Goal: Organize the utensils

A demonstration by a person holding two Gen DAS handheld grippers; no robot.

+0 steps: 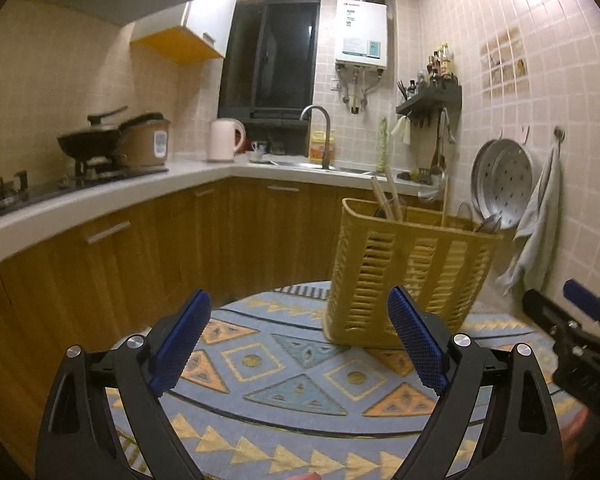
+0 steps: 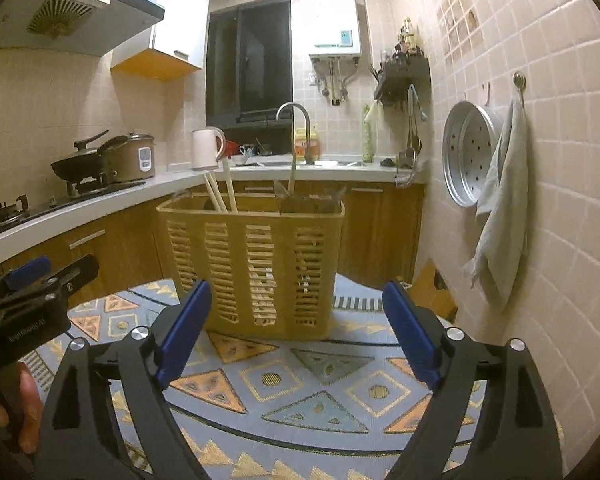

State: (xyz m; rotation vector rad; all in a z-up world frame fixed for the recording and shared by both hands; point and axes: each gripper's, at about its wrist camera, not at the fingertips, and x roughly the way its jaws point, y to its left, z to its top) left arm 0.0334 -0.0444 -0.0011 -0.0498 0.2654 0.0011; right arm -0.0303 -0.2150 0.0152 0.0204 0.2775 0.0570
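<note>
A yellow slatted utensil basket (image 1: 404,276) (image 2: 256,264) stands upright on a round table with a patterned cloth (image 1: 284,384) (image 2: 300,384). Wooden chopsticks (image 2: 220,192) and a pale-handled utensil (image 2: 292,174) stick up out of it, and the chopsticks (image 1: 388,196) also show in the left wrist view. My left gripper (image 1: 300,340) is open and empty, just short of the basket's left side. My right gripper (image 2: 296,332) is open and empty too, facing the basket's front. Each gripper shows at the edge of the other's view: the right (image 1: 572,320), the left (image 2: 40,280).
A kitchen counter (image 1: 100,200) runs behind with a stove, wok (image 1: 88,140), rice cooker and kettle (image 1: 224,140). A sink with faucet (image 2: 296,128) sits at the back. On the tiled right wall hang a steamer tray (image 2: 468,156) and a towel (image 2: 500,216).
</note>
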